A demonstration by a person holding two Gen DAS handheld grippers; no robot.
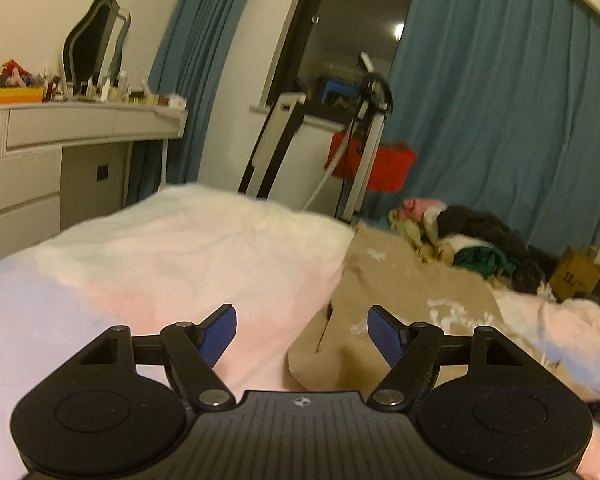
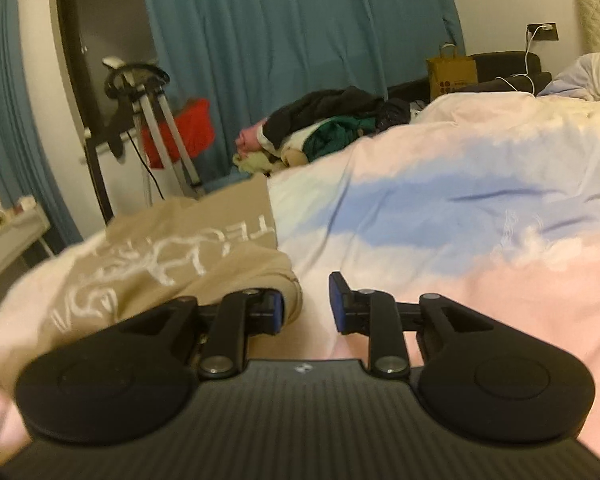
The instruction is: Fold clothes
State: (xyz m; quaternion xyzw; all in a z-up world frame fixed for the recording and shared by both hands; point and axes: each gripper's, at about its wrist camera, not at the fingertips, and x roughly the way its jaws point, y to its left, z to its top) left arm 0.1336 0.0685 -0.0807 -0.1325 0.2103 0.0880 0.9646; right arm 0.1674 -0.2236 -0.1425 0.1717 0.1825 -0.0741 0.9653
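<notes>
Left gripper (image 1: 302, 330): jaws wide apart, nothing between them, above the pink bedcover (image 1: 160, 264) at the edge of the tan shirt (image 1: 412, 292). Right gripper (image 2: 306, 300): jaws partly apart, empty; its left pad sits just beside the shirt's bunched fold. Shirt lies on the bed, white print up. A pile of clothes (image 2: 332, 124) lies well beyond.

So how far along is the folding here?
Done: the tan shirt lies partly doubled over on the bed. In hand: nothing; both the left gripper and right gripper have open jaws. Left: the clothes pile looks untouched.
</notes>
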